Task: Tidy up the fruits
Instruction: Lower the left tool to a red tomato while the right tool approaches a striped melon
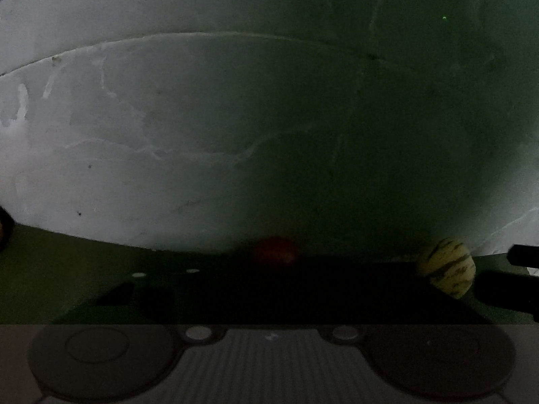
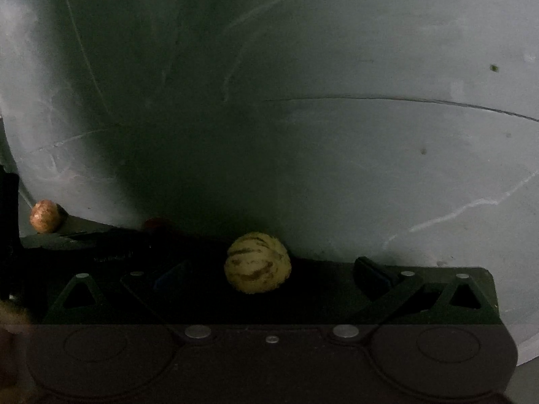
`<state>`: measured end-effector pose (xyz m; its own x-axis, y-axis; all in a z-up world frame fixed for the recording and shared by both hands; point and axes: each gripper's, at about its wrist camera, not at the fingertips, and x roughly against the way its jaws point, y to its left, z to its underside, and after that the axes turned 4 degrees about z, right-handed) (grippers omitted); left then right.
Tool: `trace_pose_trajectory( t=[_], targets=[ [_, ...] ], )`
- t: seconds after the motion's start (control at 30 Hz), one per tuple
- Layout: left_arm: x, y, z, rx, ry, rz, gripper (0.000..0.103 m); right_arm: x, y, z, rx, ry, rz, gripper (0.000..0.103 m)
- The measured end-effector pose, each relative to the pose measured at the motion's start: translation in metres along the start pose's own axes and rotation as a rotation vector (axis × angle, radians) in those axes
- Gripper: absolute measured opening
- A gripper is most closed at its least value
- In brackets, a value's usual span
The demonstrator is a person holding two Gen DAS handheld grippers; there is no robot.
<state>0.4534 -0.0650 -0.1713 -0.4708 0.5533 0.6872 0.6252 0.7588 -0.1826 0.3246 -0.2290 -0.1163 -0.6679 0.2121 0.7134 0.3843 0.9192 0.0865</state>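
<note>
A round pale-yellow melon with brown stripes (image 2: 257,262) sits between the wide-open right claw (image 2: 269,279), untouched, by the grey wall (image 2: 337,151). The left claw's opening is too dark to tell.

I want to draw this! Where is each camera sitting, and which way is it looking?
Left wrist: sits on the left gripper, low, facing a cracked wall; its dark fingers barely show, red fruit ahead.
Right wrist: sits on the right gripper, facing the same wall; open fingers flank a striped yellow melon.
Shared: the melon, the red fruit, the wall.
</note>
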Motion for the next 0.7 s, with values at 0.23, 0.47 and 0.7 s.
trace_pose_trajectory(
  t=[0.23,0.47,0.7],
  targets=[
    [-0.002,0.002,0.002,-0.001,-0.002,0.0,0.041,-0.016,0.015,0.004,0.043,0.015,0.022,0.099],
    [0.006,-0.003,-0.002,-0.022,-0.002,0.009,0.034,-0.03,0.019,0.006,0.048,0.037,0.056,0.089],
    [0.009,-0.001,-0.002,-0.027,0.003,0.022,0.034,-0.046,0.025,0.003,0.046,0.058,0.061,0.068]
  ],
)
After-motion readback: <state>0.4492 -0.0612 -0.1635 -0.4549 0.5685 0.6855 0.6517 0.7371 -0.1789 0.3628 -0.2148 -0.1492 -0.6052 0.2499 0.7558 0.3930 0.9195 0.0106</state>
